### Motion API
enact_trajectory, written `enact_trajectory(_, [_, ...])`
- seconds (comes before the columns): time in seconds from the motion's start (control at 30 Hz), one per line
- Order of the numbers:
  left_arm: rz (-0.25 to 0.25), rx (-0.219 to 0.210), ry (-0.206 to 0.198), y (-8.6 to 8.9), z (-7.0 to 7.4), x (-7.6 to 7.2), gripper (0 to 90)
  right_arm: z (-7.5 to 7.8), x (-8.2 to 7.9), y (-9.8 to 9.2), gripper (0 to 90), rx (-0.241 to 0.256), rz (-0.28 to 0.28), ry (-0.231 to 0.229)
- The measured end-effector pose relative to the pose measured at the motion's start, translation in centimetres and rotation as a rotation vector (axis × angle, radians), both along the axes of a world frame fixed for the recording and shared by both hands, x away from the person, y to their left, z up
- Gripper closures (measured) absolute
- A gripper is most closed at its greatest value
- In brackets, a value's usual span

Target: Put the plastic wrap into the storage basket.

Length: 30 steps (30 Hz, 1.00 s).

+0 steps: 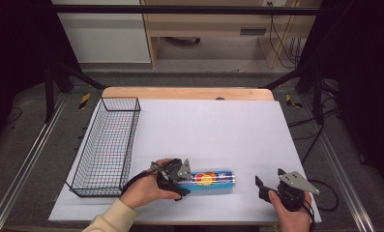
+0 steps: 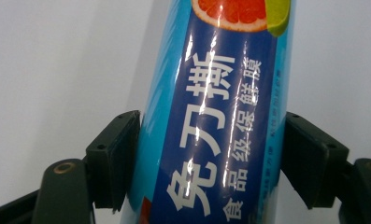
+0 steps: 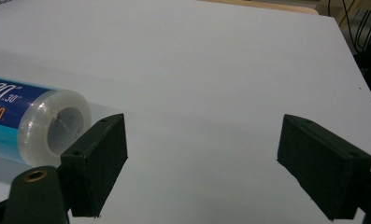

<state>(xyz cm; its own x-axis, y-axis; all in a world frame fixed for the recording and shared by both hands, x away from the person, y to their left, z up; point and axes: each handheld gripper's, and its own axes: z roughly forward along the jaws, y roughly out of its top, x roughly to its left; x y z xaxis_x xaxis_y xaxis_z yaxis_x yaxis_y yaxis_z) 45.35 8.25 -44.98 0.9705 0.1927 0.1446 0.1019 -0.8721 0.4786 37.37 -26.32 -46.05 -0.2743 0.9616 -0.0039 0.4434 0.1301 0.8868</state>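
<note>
Left gripper (image 1: 180,180) of mine straddles the blue roll of cling film (image 1: 213,178), one jaw on each side of its near end; whether the pads actually press on it I cannot tell. That roll lies flat on the white table (image 1: 218,130), running away from the jaws. Right gripper (image 3: 202,163) has its jaws spread wide over bare table, the roll's end just beside its left pad.

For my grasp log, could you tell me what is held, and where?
The left gripper clasps the blue roll near its left end; the right gripper holds nothing.
</note>
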Motion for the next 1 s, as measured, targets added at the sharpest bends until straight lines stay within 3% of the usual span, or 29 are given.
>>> enact_trajectory(1.0, [0.01, 0.048, 0.006, -0.43, -0.46, 0.3, 26.2, -0.03, 0.09, 0.34, 16.7, 0.005, 0.025, 0.003])
